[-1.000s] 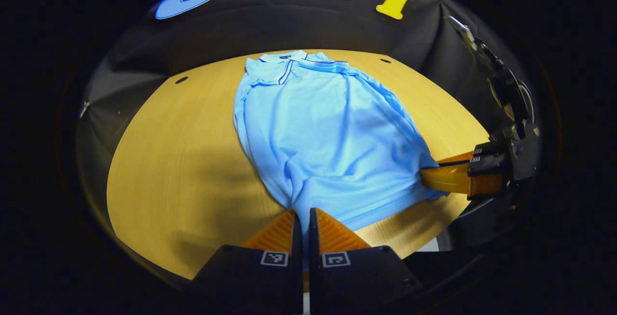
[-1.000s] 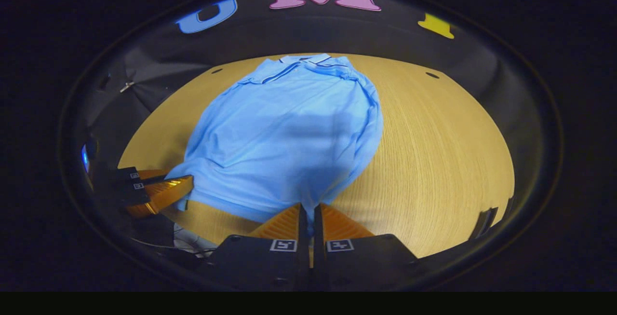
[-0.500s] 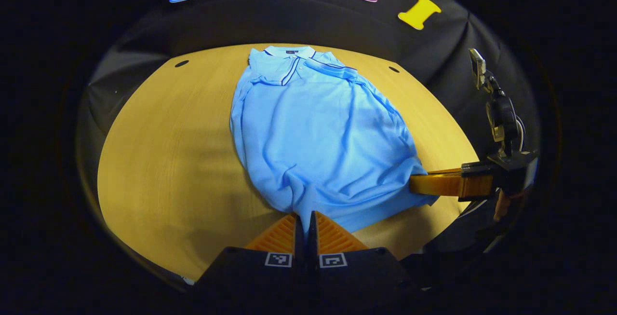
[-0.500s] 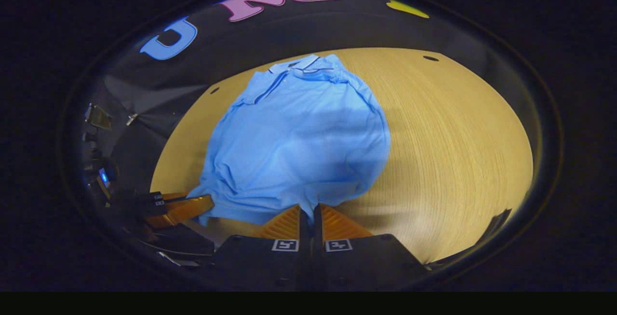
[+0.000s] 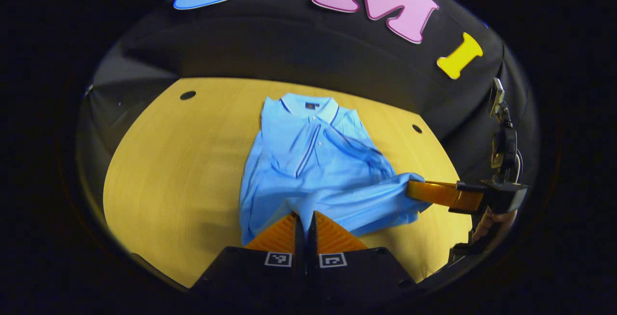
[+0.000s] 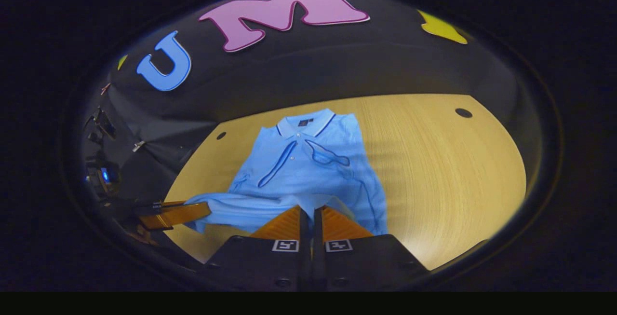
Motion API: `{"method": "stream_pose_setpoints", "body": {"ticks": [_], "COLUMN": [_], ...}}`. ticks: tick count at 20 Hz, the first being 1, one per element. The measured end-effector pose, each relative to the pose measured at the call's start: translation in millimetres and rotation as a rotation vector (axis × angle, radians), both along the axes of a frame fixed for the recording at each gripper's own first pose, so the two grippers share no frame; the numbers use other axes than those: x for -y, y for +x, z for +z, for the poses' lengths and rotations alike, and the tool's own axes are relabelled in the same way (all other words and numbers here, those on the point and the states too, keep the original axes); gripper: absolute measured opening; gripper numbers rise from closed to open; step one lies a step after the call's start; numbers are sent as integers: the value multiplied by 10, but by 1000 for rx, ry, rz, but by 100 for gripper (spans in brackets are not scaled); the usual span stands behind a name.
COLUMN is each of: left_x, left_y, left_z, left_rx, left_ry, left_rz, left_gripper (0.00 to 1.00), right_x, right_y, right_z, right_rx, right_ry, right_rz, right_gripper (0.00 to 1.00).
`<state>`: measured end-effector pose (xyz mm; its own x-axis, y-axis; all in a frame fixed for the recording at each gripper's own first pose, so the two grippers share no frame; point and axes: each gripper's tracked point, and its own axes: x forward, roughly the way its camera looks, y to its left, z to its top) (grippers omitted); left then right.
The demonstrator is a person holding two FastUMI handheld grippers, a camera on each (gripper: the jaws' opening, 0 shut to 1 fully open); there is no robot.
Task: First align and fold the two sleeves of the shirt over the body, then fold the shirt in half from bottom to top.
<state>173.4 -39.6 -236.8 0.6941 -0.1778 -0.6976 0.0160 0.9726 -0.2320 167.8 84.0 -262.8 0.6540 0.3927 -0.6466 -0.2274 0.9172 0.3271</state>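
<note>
A light blue shirt (image 5: 308,160) lies collar-away on the table (image 5: 168,160), sleeves folded in. Both the left gripper (image 5: 304,218) and right gripper (image 6: 310,214) have jaws clamped on its raised hem. To fold neatly, carry both corners level toward the collar, laying hem on shoulders.

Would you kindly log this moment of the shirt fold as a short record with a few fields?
garment: light blue polo shirt, collar toward the booth wall, front up
surface: wooden table
left gripper: shut on the shirt's bottom hem
right gripper: shut on the hem at the other corner
hem: lifted off the table, stretched between the two grippers over the shirt's lower part
sleeves: lie folded over the body
stage: bottom-to-top fold under way, hem not yet at the collar
</note>
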Motion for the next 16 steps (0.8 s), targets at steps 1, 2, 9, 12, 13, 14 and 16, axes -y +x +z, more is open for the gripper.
{"method": "stream_pose_setpoints", "body": {"ticks": [1,2,9,12,13,14,16], "left_x": [-23,-45,-220,-310,-330,-355,-387], "left_y": [163,349,1414,1861,2028,2180,2394], "left_z": [76,156,370,291,223,135,-76], "left_rx": [18,35,148,166,170,170,179], "left_ry": [1,-3,64,83,90,102,127], "left_rz": [6,9,11,10,7,1,-24], "left_gripper": [6,6,6,6,6,6,6], "right_x": [-10,-28,-224,-267,-287,-311,-330], "right_y": [141,314,1510,1868,1999,2131,2403], "right_z": [56,115,398,475,433,366,213], "right_rx": [13,28,118,125,119,109,112], "right_ry": [2,5,36,57,59,59,59], "right_rz": [4,5,-15,-46,-51,-51,-61], "right_gripper": [5,5,3,0,5,0,5]}}
